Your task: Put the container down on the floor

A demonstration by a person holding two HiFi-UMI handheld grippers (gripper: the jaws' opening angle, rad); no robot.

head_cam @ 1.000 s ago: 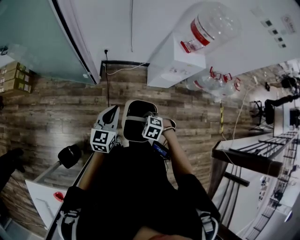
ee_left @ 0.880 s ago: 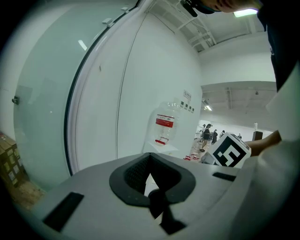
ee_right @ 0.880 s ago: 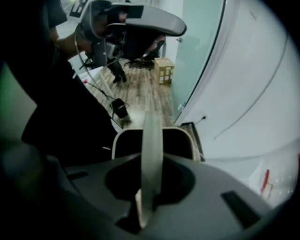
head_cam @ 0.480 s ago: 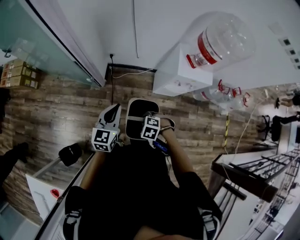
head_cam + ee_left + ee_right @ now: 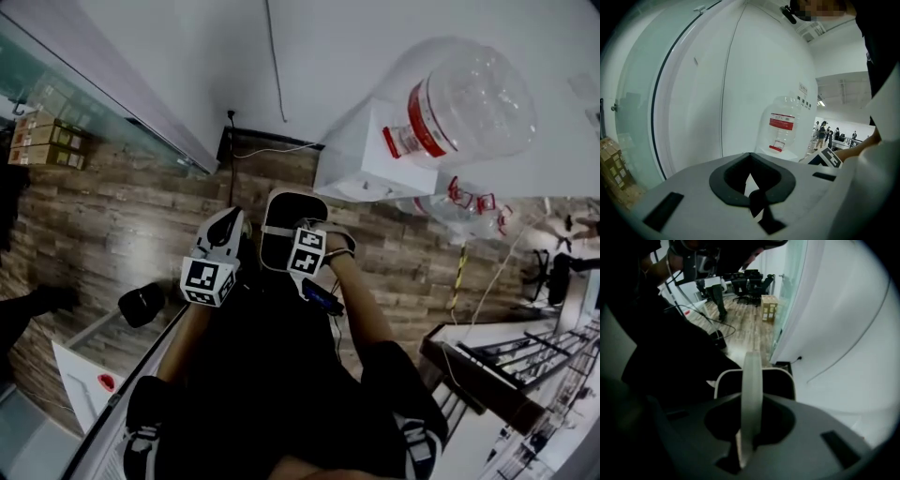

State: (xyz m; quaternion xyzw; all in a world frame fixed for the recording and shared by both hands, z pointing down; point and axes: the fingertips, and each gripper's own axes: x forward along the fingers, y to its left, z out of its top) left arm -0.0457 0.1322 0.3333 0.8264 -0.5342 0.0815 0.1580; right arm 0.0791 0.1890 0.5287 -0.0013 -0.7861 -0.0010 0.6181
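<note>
The container (image 5: 287, 214) is a white-rimmed bin with a dark inside, held up in front of the person's body above the wood floor (image 5: 112, 220). My right gripper (image 5: 302, 236) is shut on its pale strap handle (image 5: 752, 380), which runs straight between the jaws in the right gripper view. The bin's white rim (image 5: 723, 376) shows just beyond. My left gripper (image 5: 228, 225) hangs close to the container's left side, apart from it, with its jaws together and nothing in them. In the left gripper view, the left gripper (image 5: 752, 190) faces the white wall.
A white water dispenser (image 5: 370, 169) with a big clear bottle (image 5: 469, 98) stands against the wall ahead on the right, with spare bottles (image 5: 464, 208) beside it. Cardboard boxes (image 5: 45, 142) sit by the glass wall. A dark object (image 5: 141, 305) lies at the left, and a metal rack (image 5: 506, 370) stands at the right.
Both grippers and the container have drifted slightly up and to the right in the head view. The right gripper's hold on the handle is unchanged.
</note>
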